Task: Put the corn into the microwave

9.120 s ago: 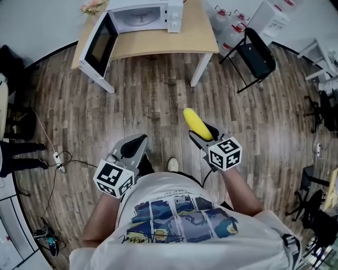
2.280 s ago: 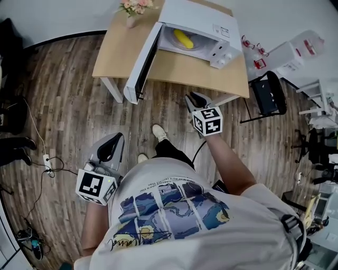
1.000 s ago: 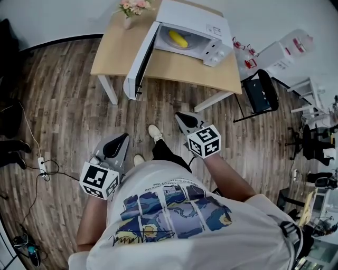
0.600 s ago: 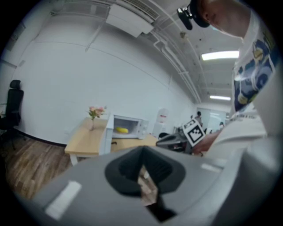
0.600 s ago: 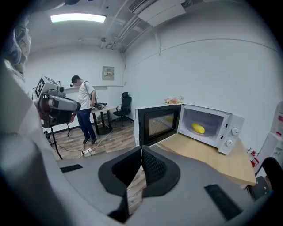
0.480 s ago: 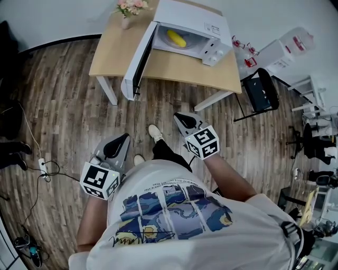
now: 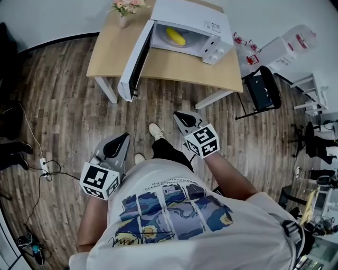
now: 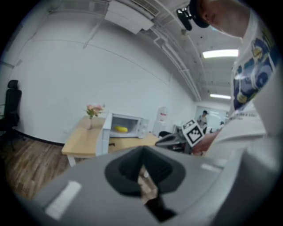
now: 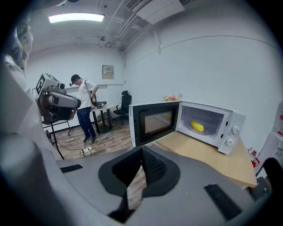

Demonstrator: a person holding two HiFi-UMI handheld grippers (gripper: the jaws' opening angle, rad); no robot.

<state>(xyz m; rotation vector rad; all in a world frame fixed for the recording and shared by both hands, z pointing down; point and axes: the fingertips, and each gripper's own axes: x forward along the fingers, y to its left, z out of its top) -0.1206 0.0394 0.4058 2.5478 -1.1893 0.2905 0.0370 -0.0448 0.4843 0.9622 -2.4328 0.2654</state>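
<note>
Wall plug and cable (image 7: pixel 43 166): lay on the wood floor (image 7: pixel 68 105) at the far left, well away from everything else.

Left tongs (image 7: pixel 122 139): I held them low by my left hip, out over the floor. They were pressed together with nothing between them; the left gripper view showed only floorboards past the tips.

Flower vase (image 7: pixel 122 9): stood on the back left corner of the table (image 7: pixel 174 63), just beside the microwave door.

Microwave door (image 7: pixel 132 60): swung wide open to the left, sticking out past the table's front edge.

Corn (image 7: pixel 175 36): was lying inside the microwave on the turntable, yellow and easy to spot. Neither pair of tongs was touching it.

Right tongs (image 7: pixel 179 115): sat in front of me over the floor, pointed towards the table but well short of it. They were squeezed fully together and empty.

Microwave (image 7: pixel 211 21): white, on the table, with its knobs on the right side of the front.

Black chair (image 7: pixel 262 89): stood just off the table's right end.

Person in the background (image 9: pixel 84 106): was standing by a desk across the room, only visible in the right gripper view.
</note>
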